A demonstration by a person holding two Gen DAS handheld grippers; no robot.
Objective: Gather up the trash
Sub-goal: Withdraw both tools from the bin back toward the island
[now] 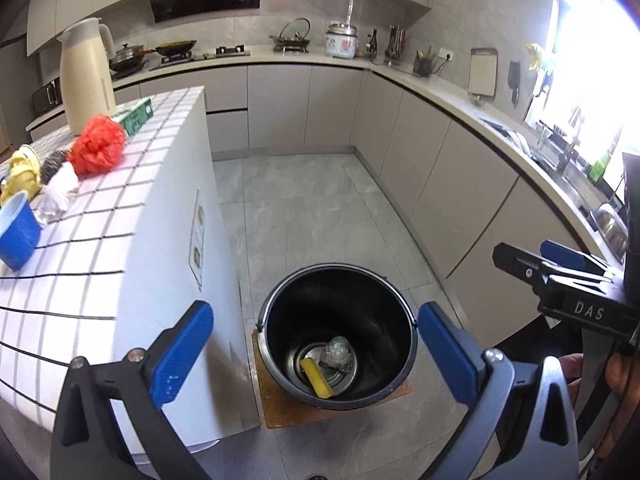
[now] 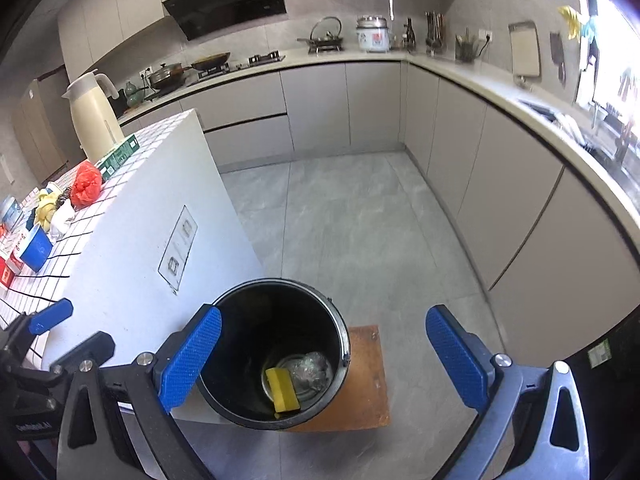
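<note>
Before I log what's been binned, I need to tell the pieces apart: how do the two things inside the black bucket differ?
The yellow sponge is a flat, opaque block with straight edges; the crumpled clear wrap is a rounded, see-through, shiny wad. The yellow sponge lies nearer the cameras, the crumpled clear wrap behind it. Both rest at the bottom of the black bucket, close together, and neither hand-held gripper holds anything.

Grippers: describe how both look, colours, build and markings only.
The left gripper and right gripper match: dark frames with silver bolts and textured blue finger pads. In the left wrist view the right gripper's body reads "DAS" in white.
</note>
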